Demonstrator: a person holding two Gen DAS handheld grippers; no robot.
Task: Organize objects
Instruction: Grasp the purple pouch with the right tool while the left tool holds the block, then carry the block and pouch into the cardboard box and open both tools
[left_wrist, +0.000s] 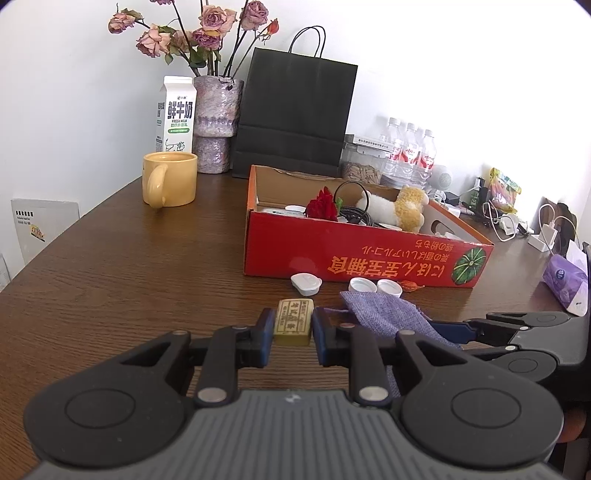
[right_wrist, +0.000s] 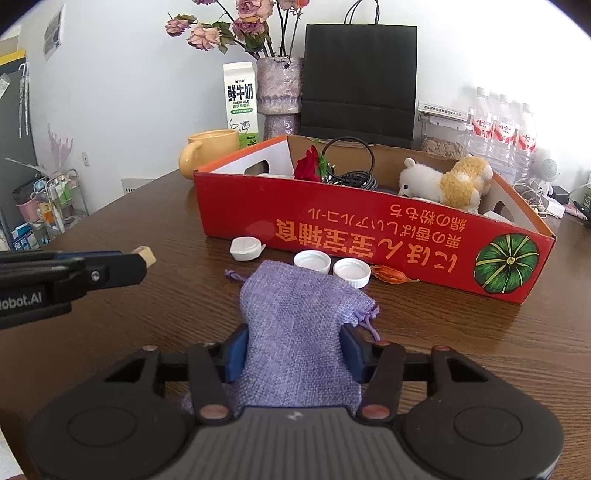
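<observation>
Tabletop (left_wrist: 122, 266) of dark wood lies bare to the left of the red box (left_wrist: 354, 258), out to the table's near-left edge, with only a yellow mug (left_wrist: 170, 178) standing behind that stretch. Left of the box's far corner stand a milk carton (left_wrist: 176, 112) and a vase of dried roses (left_wrist: 216, 122); straight behind the box stands a black paper bag (left_wrist: 295, 114). Along the box's near wall the room is tight: a white flip cap (left_wrist: 306, 283), two white bottle caps (right_wrist: 313, 261) and a dried orange pod (right_wrist: 391, 276) lie just beside it. Inside the box sit a red rose (right_wrist: 308, 165), a coiled cable (right_wrist: 351, 162) and a plush toy (right_wrist: 448, 181). Right of the box, water bottles (left_wrist: 410, 151), chargers and a purple tissue pack (left_wrist: 565, 286) crowd the table's far side.

The left gripper (left_wrist: 293, 326) is narrowed onto a small yellow-green block (left_wrist: 293, 321) in front of the box's left half, blue pads pressing its two sides; in the right wrist view the block looks clear of the wood. This gripper points slightly downward toward the box.

The right gripper (right_wrist: 295, 354), just beside the left one and in front of the box's middle, pinches a purple woven pouch (right_wrist: 299, 314), its blue fingers (right_wrist: 236, 350) squeezing the cloth's sides. The pouch's far end with the drawstring reaches toward the bottle caps. This gripper tilts down more steeply.
</observation>
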